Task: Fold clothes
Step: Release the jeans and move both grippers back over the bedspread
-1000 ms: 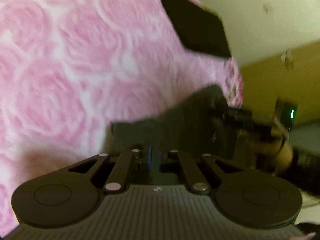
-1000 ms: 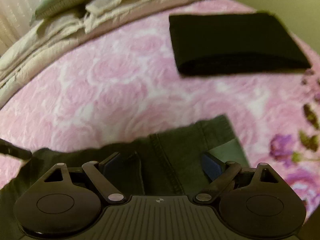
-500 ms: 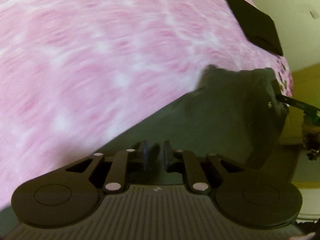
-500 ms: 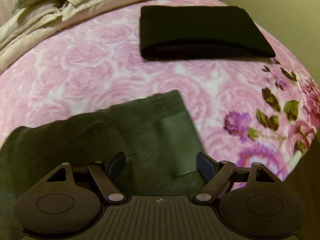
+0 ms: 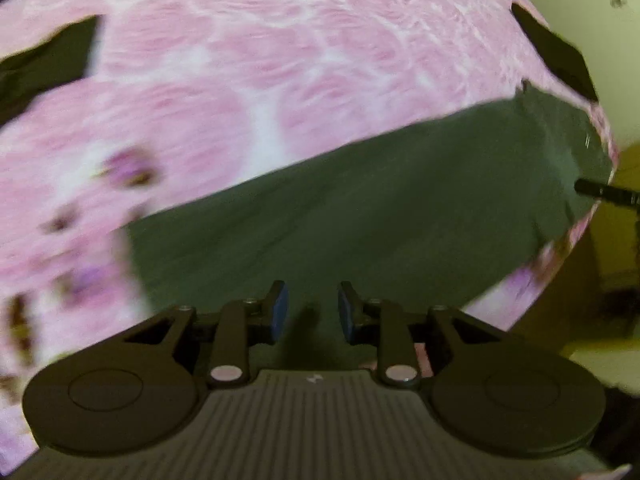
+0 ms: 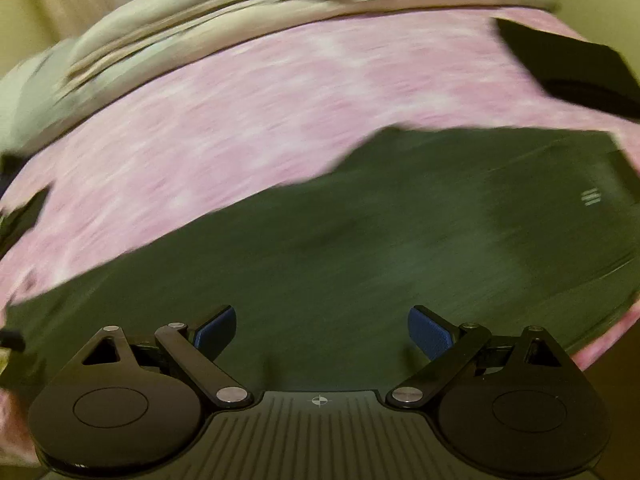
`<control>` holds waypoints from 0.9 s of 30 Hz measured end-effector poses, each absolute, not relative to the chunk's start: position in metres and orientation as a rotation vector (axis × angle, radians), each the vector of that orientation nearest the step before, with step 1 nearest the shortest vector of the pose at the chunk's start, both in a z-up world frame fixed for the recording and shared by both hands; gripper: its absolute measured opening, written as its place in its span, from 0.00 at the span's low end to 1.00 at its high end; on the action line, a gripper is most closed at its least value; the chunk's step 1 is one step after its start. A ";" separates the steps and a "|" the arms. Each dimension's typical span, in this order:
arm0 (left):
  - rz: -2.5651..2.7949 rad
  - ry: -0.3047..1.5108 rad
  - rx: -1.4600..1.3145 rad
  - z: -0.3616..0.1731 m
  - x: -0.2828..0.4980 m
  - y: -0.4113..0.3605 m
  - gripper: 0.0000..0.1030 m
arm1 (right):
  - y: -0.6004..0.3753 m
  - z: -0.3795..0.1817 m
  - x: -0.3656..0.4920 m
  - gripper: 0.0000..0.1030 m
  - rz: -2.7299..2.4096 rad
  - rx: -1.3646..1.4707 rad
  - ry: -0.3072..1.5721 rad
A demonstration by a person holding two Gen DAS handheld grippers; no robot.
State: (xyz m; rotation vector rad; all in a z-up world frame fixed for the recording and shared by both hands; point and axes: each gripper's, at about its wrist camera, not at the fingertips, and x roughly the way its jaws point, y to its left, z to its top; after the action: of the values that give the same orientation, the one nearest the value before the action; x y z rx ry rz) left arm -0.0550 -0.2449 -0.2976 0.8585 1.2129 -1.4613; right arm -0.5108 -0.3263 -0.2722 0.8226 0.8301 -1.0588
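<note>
A dark green garment (image 5: pixel 380 216) lies spread flat on the pink rose-patterned bed cover (image 5: pixel 280 60); it also fills the middle of the right wrist view (image 6: pixel 380 240), with a small white logo near its right end. My left gripper (image 5: pixel 310 312) is open with a narrow gap, just above the garment's near edge, holding nothing. My right gripper (image 6: pixel 322 330) is wide open over the garment's near edge, empty. A folded black garment (image 6: pixel 572 68) lies at the far right of the bed; it also shows in the left wrist view (image 5: pixel 556 52).
Beige and pale green bedding (image 6: pixel 220 24) is piled along the bed's far side. Another dark cloth (image 5: pixel 52 60) lies at the left of the bed. The bed's edge (image 5: pixel 560 256) drops off at the right, by a yellowish wall.
The left gripper has opened and let go of the green garment, which now lies spread flat. The right gripper stays open and has swung left along the garment. Both views are motion-blurred.
</note>
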 end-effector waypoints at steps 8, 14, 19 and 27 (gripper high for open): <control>-1.472 0.964 1.035 -0.262 0.009 -0.160 0.30 | -0.240 -0.251 -0.359 0.93 -0.684 0.616 0.896; -1.479 0.914 1.033 -0.253 0.006 -0.134 0.36 | -0.198 -0.259 -0.307 0.92 -0.521 0.408 0.928; -1.487 0.824 1.087 -0.253 -0.004 -0.126 0.40 | -0.159 -0.277 -0.276 0.78 -0.457 0.258 0.946; -1.625 0.812 1.086 -0.275 0.013 -0.124 0.42 | -0.096 -0.327 -0.208 0.76 -0.412 -0.047 0.985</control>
State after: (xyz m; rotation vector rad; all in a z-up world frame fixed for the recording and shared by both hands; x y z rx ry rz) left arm 0.0133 -0.1245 -0.2748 1.0862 0.8125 -1.6249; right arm -0.2076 -0.0964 -0.3273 -0.0466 0.9851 -0.4116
